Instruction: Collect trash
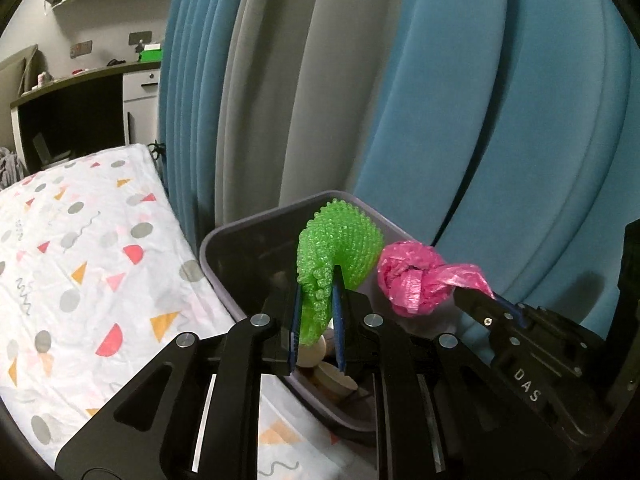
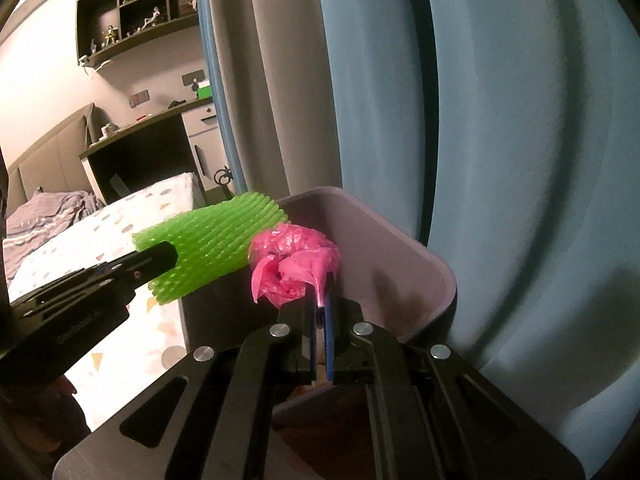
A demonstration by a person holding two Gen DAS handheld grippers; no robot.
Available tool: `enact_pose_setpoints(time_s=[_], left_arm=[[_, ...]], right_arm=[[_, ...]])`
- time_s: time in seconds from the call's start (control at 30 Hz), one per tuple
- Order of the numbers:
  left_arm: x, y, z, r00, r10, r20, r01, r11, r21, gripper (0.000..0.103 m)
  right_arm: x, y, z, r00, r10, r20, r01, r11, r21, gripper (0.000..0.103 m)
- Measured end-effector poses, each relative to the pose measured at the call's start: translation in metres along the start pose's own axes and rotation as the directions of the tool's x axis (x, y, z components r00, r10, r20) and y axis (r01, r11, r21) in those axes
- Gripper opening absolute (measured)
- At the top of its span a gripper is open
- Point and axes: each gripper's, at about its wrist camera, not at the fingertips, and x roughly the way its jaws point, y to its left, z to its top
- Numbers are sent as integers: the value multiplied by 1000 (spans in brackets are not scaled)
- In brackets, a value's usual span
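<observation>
A: Left gripper (image 1: 316, 280) fingers pinch the green foam net (image 1: 340, 240); its long axis runs up toward 12 o'clock, over the grey bin (image 1: 224, 264).

B: Right gripper (image 2: 320, 304) fingers nearly closed on the pink bag's (image 2: 292, 264) tail, bag over the rim at 3 o'clock of the net. Bin lies directly below both.

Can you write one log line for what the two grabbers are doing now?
left gripper: shut on green foam net | right gripper: shut on pink plastic bag | both above grey bin
</observation>
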Motion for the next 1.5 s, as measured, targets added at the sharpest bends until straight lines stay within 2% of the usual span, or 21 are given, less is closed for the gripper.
enact_pose_setpoints(time_s=[0.1, 0.17, 0.23, 0.3, 0.43, 0.5, 0.53, 0.57, 0.6, 0.67, 0.8, 0.9, 0.97, 1.13, 1.5], left_arm=[[4, 3, -2, 1000, -11, -7, 11, 1000, 1, 22], [6, 5, -1, 999, -30, -13, 30, 1000, -3, 33], [7, 9, -2, 999, -40, -5, 40, 999, -8, 54], [5, 14, -4, 999, -42, 9, 42, 999, -25, 68], [3, 24, -5, 1000, -20, 19, 21, 998, -52, 85], [-2, 28, -6, 1000, 8, 29, -6, 998, -56, 91], [-6, 32, -8, 999, 26, 32, -24, 998, -61, 95], [-9, 32, -10, 999, 41, 34, -39, 997, -64, 97], [-13, 35, -12, 997, 66, 36, -64, 996, -64, 98], [-21, 41, -17, 993, 113, 42, -111, 992, -61, 98], [-42, 52, -30, 973, 217, 71, -215, 976, -36, 98], [-61, 60, -38, 964, 248, 97, -245, 969, -37, 98], [-72, 64, -42, 962, 255, 101, -252, 967, -47, 98], [-101, 72, -57, 954, 280, 106, -275, 960, -58, 98], [-174, 80, -92, 924, 352, 153, -348, 936, -51, 98]], right_arm=[[5, 0, 1, 1000, 0, -10, 0, 1000, 7, 4], [11, -1, 3, 1000, 1, -24, 0, 1000, 11, 7], [12, 0, 2, 999, 3, -33, -3, 1000, 13, 13], [14, -1, 2, 999, -2, -32, 3, 1000, 8, 19], [15, -4, 1, 999, -10, -34, 11, 1000, 18, 32], [14, -5, 0, 999, -16, -29, 16, 1000, 20, 44], [13, -6, -1, 1000, -21, -23, 21, 1000, 21, 57], [10, -5, -3, 999, -32, -11, 32, 999, 19, 65], [9, -5, -4, 999, -37, -4, 37, 999, 16, 68], [6, -3, -7, 998, -56, 7, 56, 998, 7, 80], [2, 3, -11, 997, -80, 23, 80, 997, 9, 88], [0, 11, -15, 994, -104, 26, 104, 995, 7, 91], [-2, 15, -16, 994, -109, 30, 109, 994, 1, 97], [-16, 31, -24, 992, -109, 68, 111, 994, -19, 97], [-62, 63, -45, 993, -57, 99, 60, 998, -23, 97]])
